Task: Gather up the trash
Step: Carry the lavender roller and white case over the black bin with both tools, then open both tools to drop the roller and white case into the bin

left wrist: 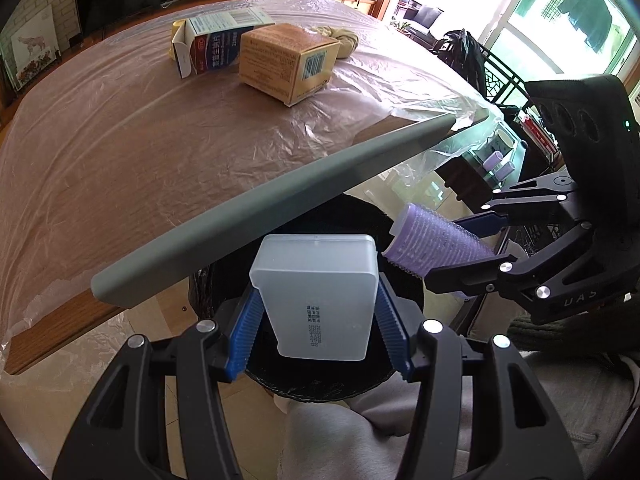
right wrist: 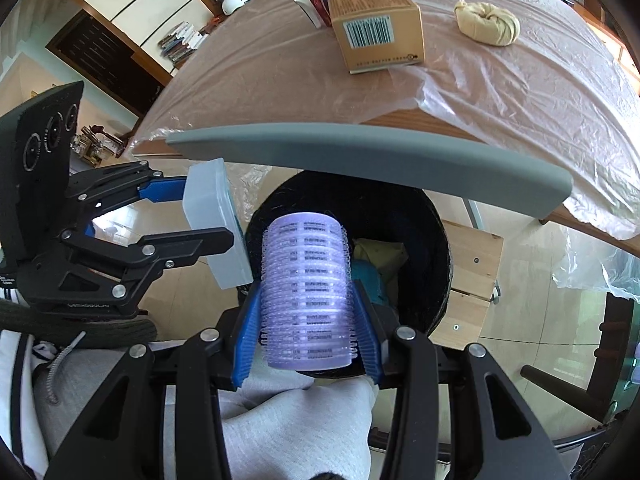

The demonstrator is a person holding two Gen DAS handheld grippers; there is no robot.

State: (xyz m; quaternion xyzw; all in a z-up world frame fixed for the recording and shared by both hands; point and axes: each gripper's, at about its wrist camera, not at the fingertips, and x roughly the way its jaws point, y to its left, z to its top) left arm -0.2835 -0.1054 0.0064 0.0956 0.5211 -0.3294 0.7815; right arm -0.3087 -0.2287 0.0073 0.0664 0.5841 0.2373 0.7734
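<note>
My left gripper (left wrist: 318,304) is shut on a translucent white plastic box (left wrist: 318,294) and holds it over the black trash bin (left wrist: 320,390) below the table edge. The box also shows in the right wrist view (right wrist: 216,224). My right gripper (right wrist: 306,312) is shut on a purple hair roller (right wrist: 306,292) above the same bin (right wrist: 436,240), which holds some trash. The roller shows in the left wrist view (left wrist: 434,246), just right of the box. On the table lie a brown carton (left wrist: 288,62), a blue-and-white open carton (left wrist: 216,46) and a yellowish knotted wad (right wrist: 486,22).
A grey padded strip (left wrist: 260,208) runs along the table's near edge, right above the bin. Clear plastic sheeting (right wrist: 520,92) covers the wooden table and hangs off its edge. A wooden stool (right wrist: 472,272) stands by the bin. My lap in grey trousers (right wrist: 300,432) is below the grippers.
</note>
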